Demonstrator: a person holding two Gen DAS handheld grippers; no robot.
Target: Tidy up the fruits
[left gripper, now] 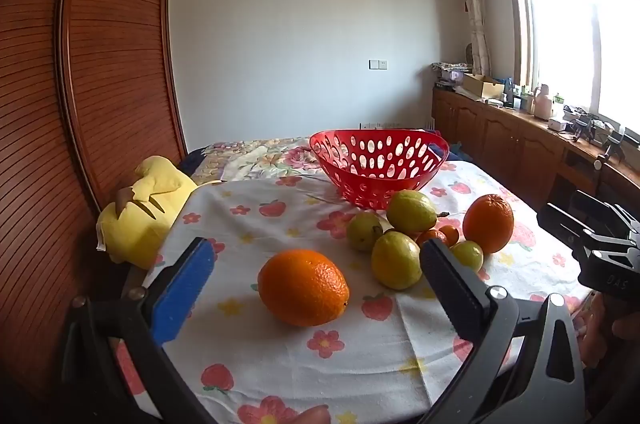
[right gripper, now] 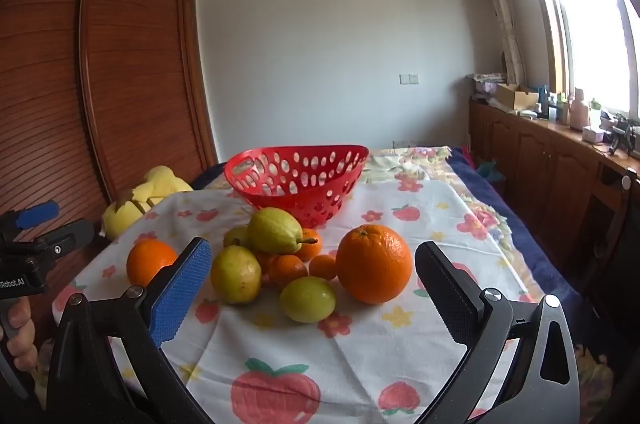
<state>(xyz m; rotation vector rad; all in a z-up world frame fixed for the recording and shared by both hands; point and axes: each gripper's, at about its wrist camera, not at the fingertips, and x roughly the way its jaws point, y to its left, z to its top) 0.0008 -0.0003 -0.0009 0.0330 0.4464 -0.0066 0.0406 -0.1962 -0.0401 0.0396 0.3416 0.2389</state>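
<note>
An empty red perforated basket (left gripper: pixel 378 166) (right gripper: pixel 298 180) stands at the far side of the fruit-print cloth. In front of it lies a heap of green pears (left gripper: pixel 411 211) (right gripper: pixel 275 230), small tangerines (left gripper: pixel 448 234) (right gripper: pixel 287 269) and a small round green fruit (right gripper: pixel 307 299). One large orange (left gripper: pixel 303 287) (right gripper: pixel 150 266) lies apart to the left, just ahead of my left gripper (left gripper: pixel 316 256), which is open and holds nothing. A second large orange (left gripper: pixel 488 223) (right gripper: pixel 374 263) lies right of the heap, ahead of my open, unloaded right gripper (right gripper: pixel 312 254).
A yellow plush toy (left gripper: pixel 144 212) (right gripper: pixel 144 194) lies at the cloth's left edge beside a tall wooden wardrobe (left gripper: pixel 116 64). A wooden cabinet (right gripper: pixel 560 164) with clutter runs along the right under the window. The cloth covers a bed (right gripper: pixel 404 164) that stretches back to the wall.
</note>
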